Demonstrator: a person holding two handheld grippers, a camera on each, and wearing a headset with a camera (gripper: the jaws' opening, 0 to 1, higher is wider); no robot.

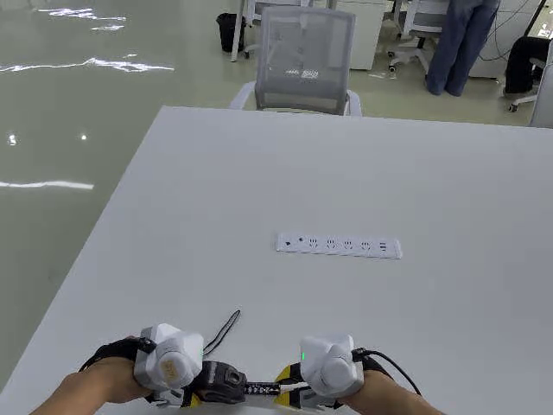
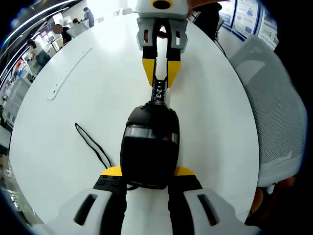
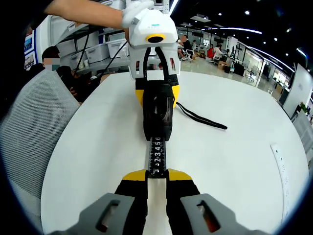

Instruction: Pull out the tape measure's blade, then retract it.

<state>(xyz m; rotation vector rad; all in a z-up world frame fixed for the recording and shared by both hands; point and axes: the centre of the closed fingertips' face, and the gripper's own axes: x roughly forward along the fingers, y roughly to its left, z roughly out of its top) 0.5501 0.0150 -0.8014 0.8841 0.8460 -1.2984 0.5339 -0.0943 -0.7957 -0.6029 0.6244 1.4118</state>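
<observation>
A black tape measure (image 1: 221, 381) lies low over the white table (image 1: 346, 173) near its front edge. My left gripper (image 1: 203, 391) is shut on its body (image 2: 150, 147), one yellow-tipped finger on each side. A short length of black blade (image 3: 156, 154) with white numbers runs out of the case (image 3: 157, 110). My right gripper (image 3: 157, 175) is shut on the blade's end, facing the left gripper (image 3: 156, 90). In the left gripper view the right gripper (image 2: 160, 73) pinches the blade (image 2: 159, 92) just past the case. A black wrist strap (image 1: 226, 328) trails from the case across the table.
A white power strip (image 1: 339, 245) lies mid-table beyond the grippers. A grey mesh chair (image 1: 304, 60) stands at the far edge. A person (image 1: 462, 43) stands at the back right among other office chairs. The table's left edge (image 1: 95, 233) runs diagonally.
</observation>
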